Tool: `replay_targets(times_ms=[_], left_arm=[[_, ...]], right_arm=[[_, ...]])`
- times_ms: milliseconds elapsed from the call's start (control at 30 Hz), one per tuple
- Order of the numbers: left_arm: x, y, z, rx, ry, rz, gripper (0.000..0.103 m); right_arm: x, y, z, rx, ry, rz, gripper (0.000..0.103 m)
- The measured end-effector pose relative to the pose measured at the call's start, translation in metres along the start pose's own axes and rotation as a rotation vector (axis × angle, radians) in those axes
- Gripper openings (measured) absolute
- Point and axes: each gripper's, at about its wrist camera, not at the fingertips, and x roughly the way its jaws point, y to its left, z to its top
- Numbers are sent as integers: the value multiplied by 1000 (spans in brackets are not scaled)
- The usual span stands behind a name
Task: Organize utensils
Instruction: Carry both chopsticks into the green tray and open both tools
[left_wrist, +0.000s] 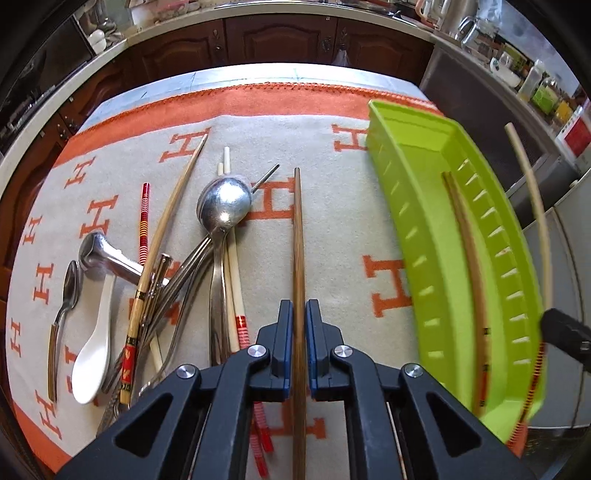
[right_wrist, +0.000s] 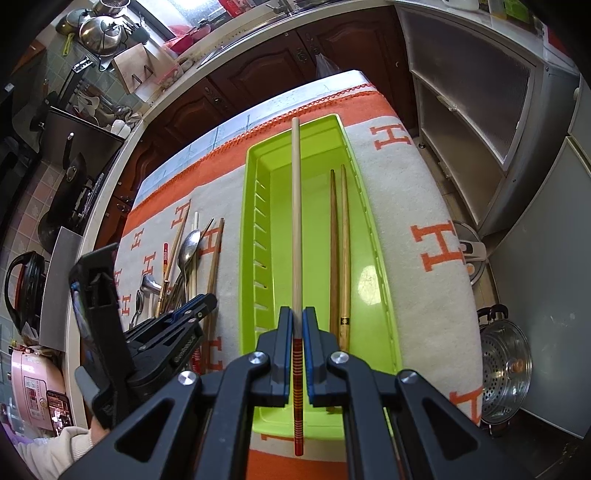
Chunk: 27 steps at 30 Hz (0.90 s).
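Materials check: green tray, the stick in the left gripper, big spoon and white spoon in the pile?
Green tray: plastic, likely moulded; glossy glare patch, slotted walls.
Brown chopstick in the left gripper: looks like wood or bamboo, matte with lengthwise grain.
Large spoon: metal, probably stainless; mirror-like reflections.
White soup spoon: smooth, glossy, opaque; ceramic or melamine, cannot tell which.

Orange-and-grey H-patterned blanket (left_wrist: 332, 229), dark wooden cabinets (left_wrist: 280, 40), steel steamer pot (right_wrist: 504, 373) on floor, pink appliance (right_wrist: 31, 391)
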Motion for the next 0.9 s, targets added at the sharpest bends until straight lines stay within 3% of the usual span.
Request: replay_targets(times_ms=[367, 633, 900], left_arm=[[-73, -25, 16, -45, -32, -182, 4], [-55, -66, 40, -47, -16, -244, 4], [-32, -81, 44, -51, 13, -219, 8]], right_arm=[[-4, -1, 11, -37, 1, -37, 5], [11, -8, 35, -65, 39, -74, 6], [33, -25, 49, -40, 116, -103, 6]])
